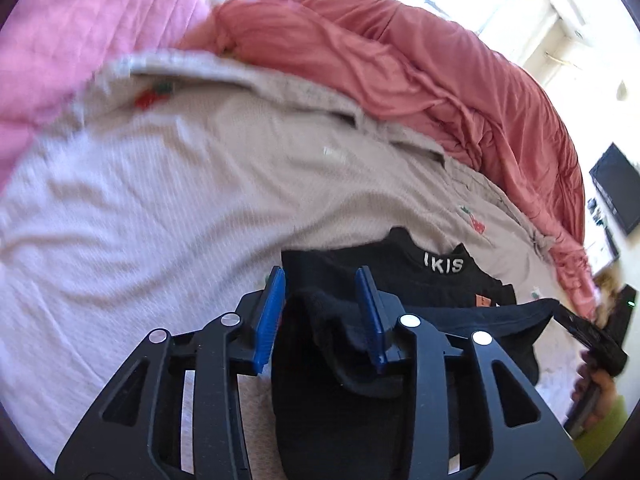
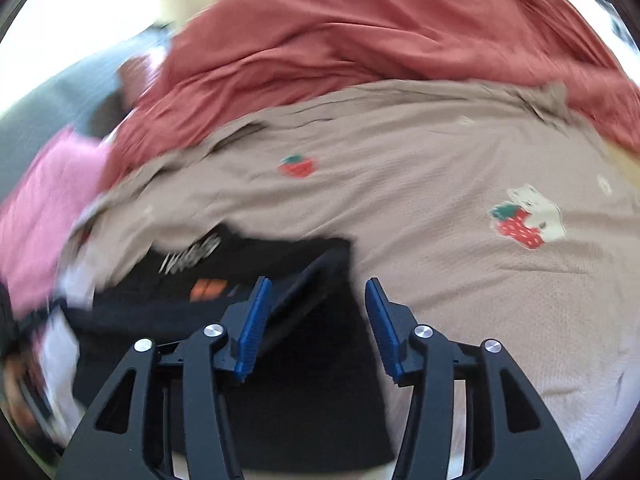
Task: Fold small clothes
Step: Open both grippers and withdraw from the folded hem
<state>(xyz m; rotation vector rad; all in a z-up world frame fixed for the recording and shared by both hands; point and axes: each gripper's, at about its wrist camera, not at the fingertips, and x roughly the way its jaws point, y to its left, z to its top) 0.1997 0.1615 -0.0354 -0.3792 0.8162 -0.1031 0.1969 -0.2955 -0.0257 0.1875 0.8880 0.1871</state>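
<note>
A small black garment lies on the beige strawberry-print sheet, with white lettering at its neckband and an orange tag. My left gripper stands over the garment's near edge with its blue pads apart; a raised black fold sits loose between them. In the right wrist view the same black garment stretches off to the left, blurred. My right gripper hovers over its right end, jaws spread wide, dark cloth below them and nothing pinched. The other gripper's black body shows at the right edge.
A rumpled coral-red duvet is heaped along the far side of the sheet. Pink bedding lies at the far left. A hand shows at the right edge. A dark screen hangs on the bright wall beyond.
</note>
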